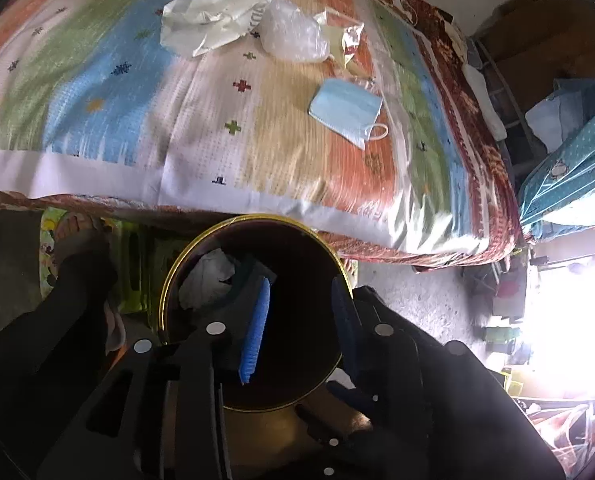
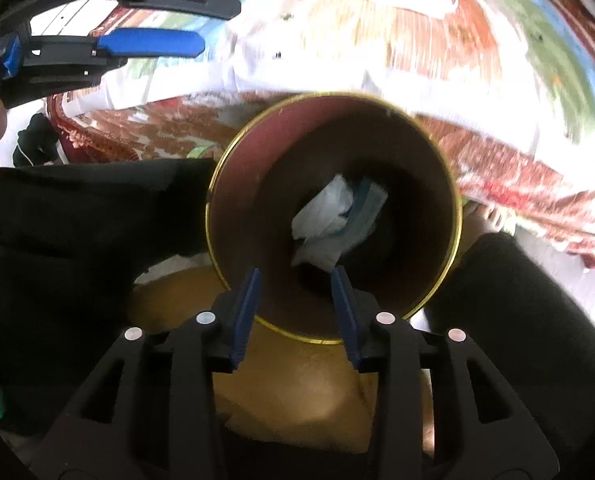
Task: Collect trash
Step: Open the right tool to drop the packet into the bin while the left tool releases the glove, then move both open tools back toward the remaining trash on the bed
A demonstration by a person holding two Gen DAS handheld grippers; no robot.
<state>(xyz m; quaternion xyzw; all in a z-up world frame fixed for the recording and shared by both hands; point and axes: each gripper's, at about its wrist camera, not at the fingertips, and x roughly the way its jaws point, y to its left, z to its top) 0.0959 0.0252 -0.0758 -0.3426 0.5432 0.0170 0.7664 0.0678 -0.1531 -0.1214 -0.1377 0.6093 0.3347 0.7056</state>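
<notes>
Over the round bin [image 2: 453, 184] with the gold rim, the right tool [image 2: 295, 292] is held pointing down, and its two blue pads are parted with nothing between them. Nothing is gripped by it. Down at the bottom of the bin, a white crumpled bit of trash [image 2: 321, 220] and something blue beside it can be seen, so these pieces look to have been dropped in already.

The left tool [image 1: 299, 312] is held over the same bin [image 1: 169, 280] too. Its pads are also apart and empty.

Farther out, on the bed [image 1: 97, 80] with the striped cover, more trash is left. A blue face mask [image 1: 343, 110] lies nearest the bed's edge. Behind it, a clear plastic bag [image 1: 293, 36], a white crumpled bag [image 1: 213, 16] and a small torn wrapper [image 1: 351, 40] are bunched close together.

The drop seems to be done, so the next pick can be planned. To do it well, the tools should be lifted clear of the rim first, so the bin is not knocked over. The mask could be taken first, since it is nearest and lies alone. It is soft and flat, so the pads should be pushed down into the cover a little and closed on a fold, not on the thin ear loop. The light bags should be pinched in the middle so they are not let slip.
</notes>
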